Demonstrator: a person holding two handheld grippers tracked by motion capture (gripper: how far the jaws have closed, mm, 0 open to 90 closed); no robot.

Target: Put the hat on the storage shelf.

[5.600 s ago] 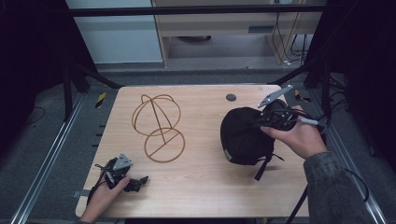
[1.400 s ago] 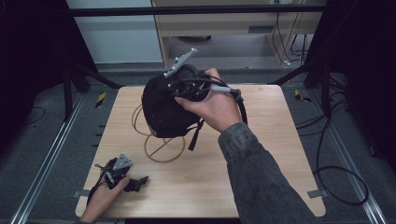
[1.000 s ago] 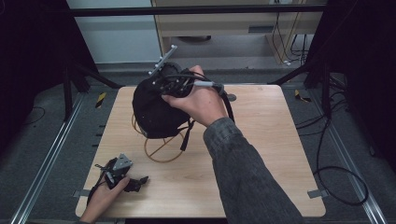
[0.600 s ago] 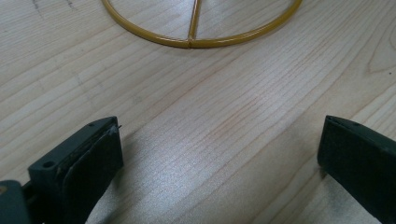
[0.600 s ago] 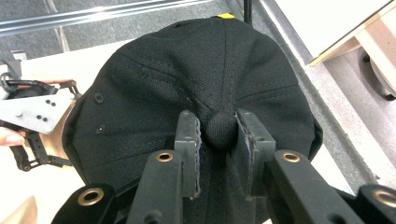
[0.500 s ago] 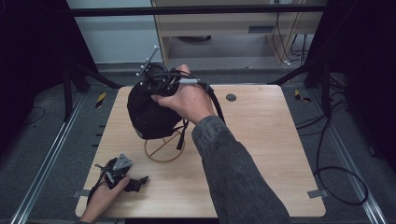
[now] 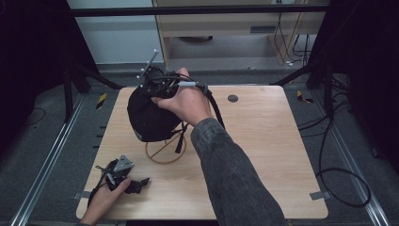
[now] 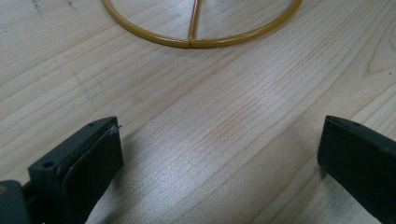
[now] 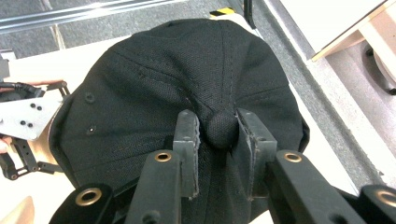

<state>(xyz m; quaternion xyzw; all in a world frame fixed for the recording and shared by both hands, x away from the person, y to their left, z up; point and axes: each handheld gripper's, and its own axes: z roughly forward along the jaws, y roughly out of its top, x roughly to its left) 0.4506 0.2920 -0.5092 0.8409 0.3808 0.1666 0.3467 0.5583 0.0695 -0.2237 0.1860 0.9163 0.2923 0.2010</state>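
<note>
I am putting the black cap (image 9: 187,88) on the gold wire stand (image 7: 165,149), which sits near the middle of the table (image 7: 263,155), a bit toward its left edge. My right gripper (image 9: 218,128) pinches the cap's top button tight. The cap hangs over the stand. Next I think I must lower it straight, then let go. My left gripper (image 8: 219,154) rests wide apart by the near left corner, holding nothing.

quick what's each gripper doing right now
Left gripper: open, nothing between its jaws, low over the wooden table.
Right gripper: shut on the top button of the black fabric cap.
</note>
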